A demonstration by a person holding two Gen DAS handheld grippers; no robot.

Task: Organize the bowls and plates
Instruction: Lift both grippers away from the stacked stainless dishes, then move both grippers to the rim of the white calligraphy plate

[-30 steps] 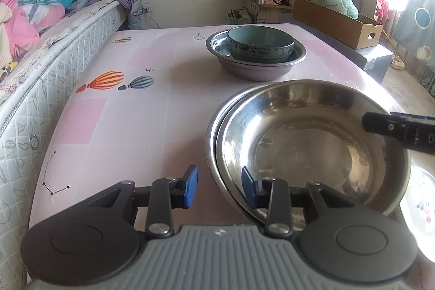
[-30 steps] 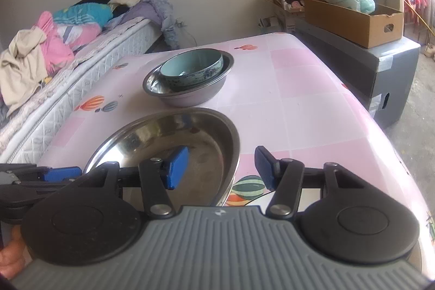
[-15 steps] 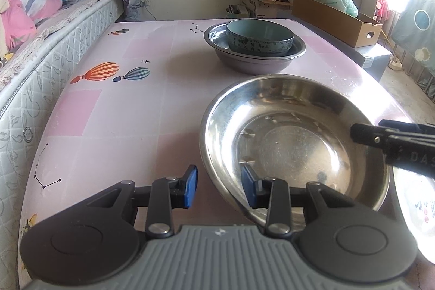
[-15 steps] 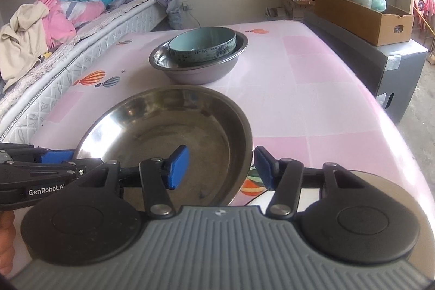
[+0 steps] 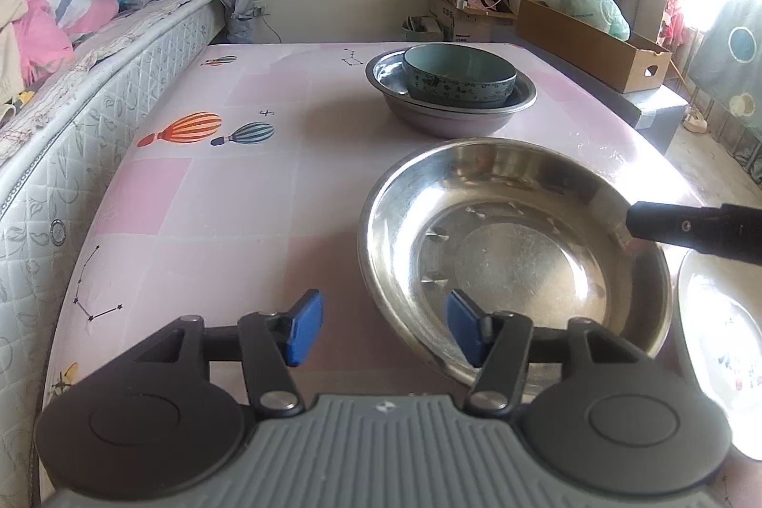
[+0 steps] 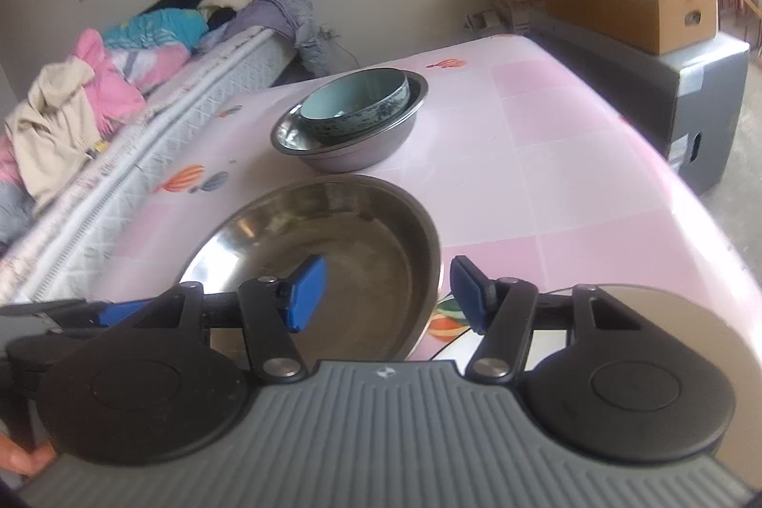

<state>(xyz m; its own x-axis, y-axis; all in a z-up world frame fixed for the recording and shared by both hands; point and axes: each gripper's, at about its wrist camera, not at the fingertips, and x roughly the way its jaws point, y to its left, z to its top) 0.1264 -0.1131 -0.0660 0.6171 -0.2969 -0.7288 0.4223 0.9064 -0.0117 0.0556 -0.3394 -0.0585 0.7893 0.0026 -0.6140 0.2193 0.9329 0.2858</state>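
A large steel bowl (image 5: 514, 251) (image 6: 343, 260) sits on the pink table in front of both grippers. My left gripper (image 5: 381, 329) is open, its jaws straddling the bowl's near-left rim. My right gripper (image 6: 388, 293) is open, its jaws straddling the bowl's right rim; one of its fingers (image 5: 690, 224) reaches over the bowl in the left wrist view. Farther back, a blue-green ceramic bowl (image 5: 459, 77) (image 6: 357, 103) sits inside a second steel bowl (image 5: 450, 108) (image 6: 352, 146). A white plate (image 5: 724, 346) lies at the right edge, beside the near bowl.
The pink table (image 5: 228, 194) carries balloon prints. A bed (image 5: 95, 70) with heaped clothes runs along its left side. Cardboard boxes (image 5: 590, 46) stand on a grey cabinet (image 6: 686, 89) beyond the table's right edge.
Both grippers have opened wider around the steel bowl's rim. The bowl has come down from its raised tilt to rest on the table. Both cameras pulled back slightly.
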